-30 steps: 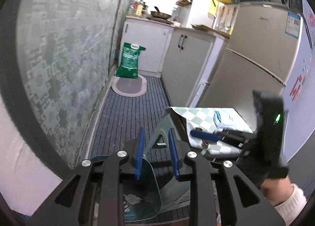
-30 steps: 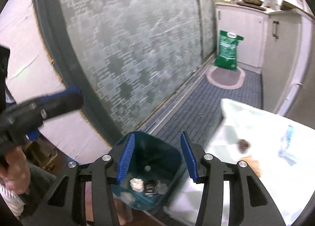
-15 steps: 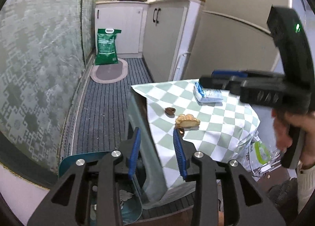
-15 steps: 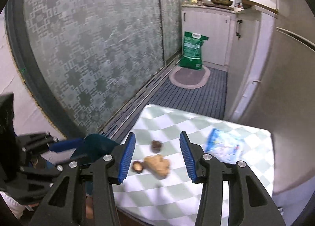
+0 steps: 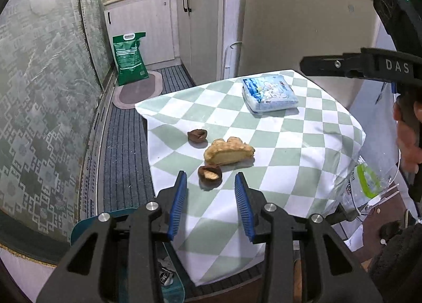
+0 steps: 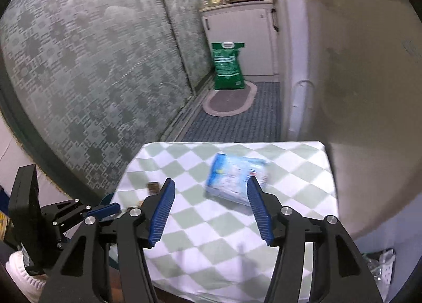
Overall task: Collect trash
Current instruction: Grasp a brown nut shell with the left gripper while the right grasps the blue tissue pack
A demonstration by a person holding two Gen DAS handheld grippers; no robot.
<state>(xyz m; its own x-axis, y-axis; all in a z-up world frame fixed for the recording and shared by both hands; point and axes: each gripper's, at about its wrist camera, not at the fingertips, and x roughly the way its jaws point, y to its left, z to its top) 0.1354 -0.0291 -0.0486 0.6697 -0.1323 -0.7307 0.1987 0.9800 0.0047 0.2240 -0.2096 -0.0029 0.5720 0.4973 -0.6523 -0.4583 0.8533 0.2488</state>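
Looking along the left tongs (image 5: pixel 211 192): jaws opening, nothing between the pads, hovering over the near edge of the desk (image 5: pixel 303 150) with its checked cloth. Three scraps lie uncollected just ahead: a brown shell (image 5: pixel 210 173) closest to the tongs, a chunk of bread (image 5: pixel 228 151) touching or just beside it, a second shell (image 5: pixel 197 136) a little further. A tissue pack (image 5: pixel 269 92) sits well apart near the far corner. Below the desk edge, a teal bin (image 5: pixel 168 284) with some litter already in it.

Right wrist view, blurred: right tongs (image 6: pixel 209 209) also opening and empty, aimed toward the tissue pack (image 6: pixel 234 180). One shell (image 6: pixel 153 187) shows by the left pad.

Judgement: some trash is binned; the desk scraps remain, with a pick-up approach under way.
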